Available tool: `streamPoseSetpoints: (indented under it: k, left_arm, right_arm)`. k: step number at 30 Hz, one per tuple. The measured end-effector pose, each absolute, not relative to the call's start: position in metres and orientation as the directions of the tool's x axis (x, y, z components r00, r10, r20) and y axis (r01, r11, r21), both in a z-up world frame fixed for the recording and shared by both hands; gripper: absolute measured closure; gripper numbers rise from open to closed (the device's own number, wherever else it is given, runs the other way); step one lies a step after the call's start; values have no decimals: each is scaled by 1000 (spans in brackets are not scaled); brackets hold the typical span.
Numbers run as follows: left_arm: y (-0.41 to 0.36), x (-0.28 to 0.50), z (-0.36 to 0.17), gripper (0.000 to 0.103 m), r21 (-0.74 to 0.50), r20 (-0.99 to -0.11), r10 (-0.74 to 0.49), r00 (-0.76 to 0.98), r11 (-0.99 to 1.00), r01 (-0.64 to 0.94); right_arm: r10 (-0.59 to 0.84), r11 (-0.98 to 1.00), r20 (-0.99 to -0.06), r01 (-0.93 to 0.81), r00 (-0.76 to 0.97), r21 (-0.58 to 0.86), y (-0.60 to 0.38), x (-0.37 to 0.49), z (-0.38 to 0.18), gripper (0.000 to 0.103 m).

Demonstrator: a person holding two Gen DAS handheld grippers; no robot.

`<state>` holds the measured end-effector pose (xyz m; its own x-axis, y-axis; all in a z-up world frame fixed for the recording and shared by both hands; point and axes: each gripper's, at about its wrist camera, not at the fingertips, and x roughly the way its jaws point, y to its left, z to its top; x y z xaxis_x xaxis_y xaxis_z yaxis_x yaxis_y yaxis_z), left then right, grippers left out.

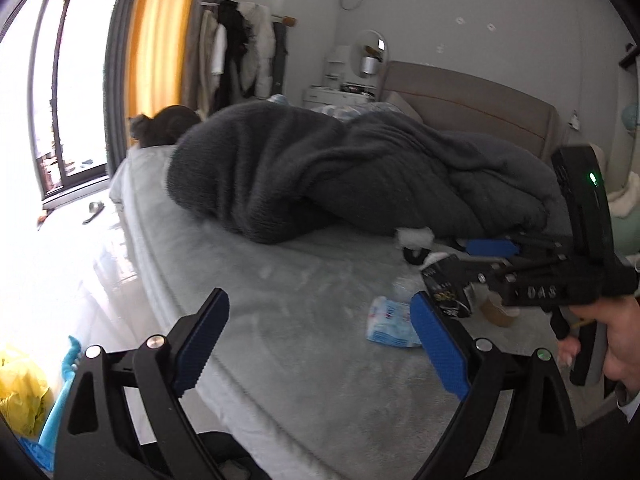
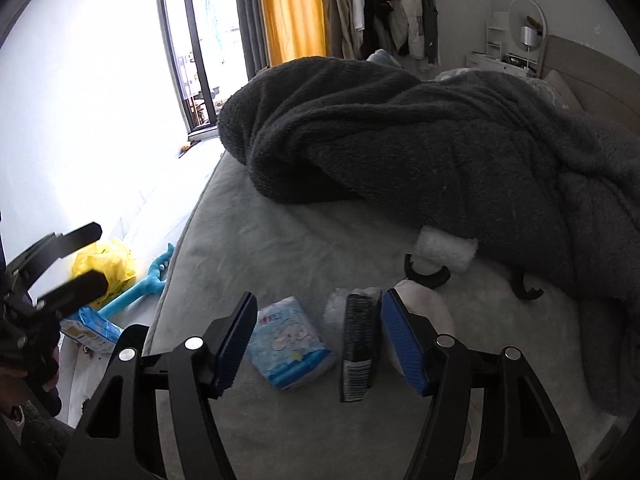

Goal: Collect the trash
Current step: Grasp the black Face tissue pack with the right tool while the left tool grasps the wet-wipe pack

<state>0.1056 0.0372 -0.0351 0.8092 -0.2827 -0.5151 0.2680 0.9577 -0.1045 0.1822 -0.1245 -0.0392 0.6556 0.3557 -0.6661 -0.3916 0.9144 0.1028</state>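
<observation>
On the grey bed [image 2: 280, 248] lie a blue-and-white tissue pack [image 2: 290, 350], a black wrapper with a barcode [image 2: 358, 354] and a crumpled clear plastic piece [image 2: 340, 304]. My right gripper [image 2: 318, 344] is open, low over the bed, with the tissue pack and the black wrapper between its blue pads; the wrapper is close to the right pad [image 2: 404, 348]. In the left wrist view the right gripper [image 1: 460, 268] hovers over the black wrapper [image 1: 450, 290], beside the tissue pack [image 1: 390, 322]. My left gripper [image 1: 320, 344] is open and empty over the bed's near edge.
A dark fleece blanket [image 2: 420, 132] covers the back of the bed. A white fluffy item [image 2: 446, 250] and black curved hooks [image 2: 426, 274] lie by its edge. On the floor at left are a yellow bag [image 2: 106, 266], a blue plastic tool [image 2: 138, 286] and another pack [image 2: 94, 328].
</observation>
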Motion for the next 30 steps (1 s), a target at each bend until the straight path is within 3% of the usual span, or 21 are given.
streamPoseSetpoints:
  k: [15,22,27,30]
  left_arm:
    - [-14,136,-65,10,-118,-585,-417,696,892,436]
    - [-31,152,-80,10,-116,-614,-436,658,874,472]
    - [-46,162,-92,10,-130,-643,-466,608,848,513]
    - [-56,168,-100,10,-118,-658,-463,593,842,527]
  right_arm:
    - [367,907,-711,-401,600,130,-139,212,-56,65]
    - [364,905,-740,-401,565,139,-139,224,-67,70]
    - [343,908,-760,-401,553,118,-142,231,-71,89]
    - [348,909,-753,-398,558,125,-147,236,-70,89]
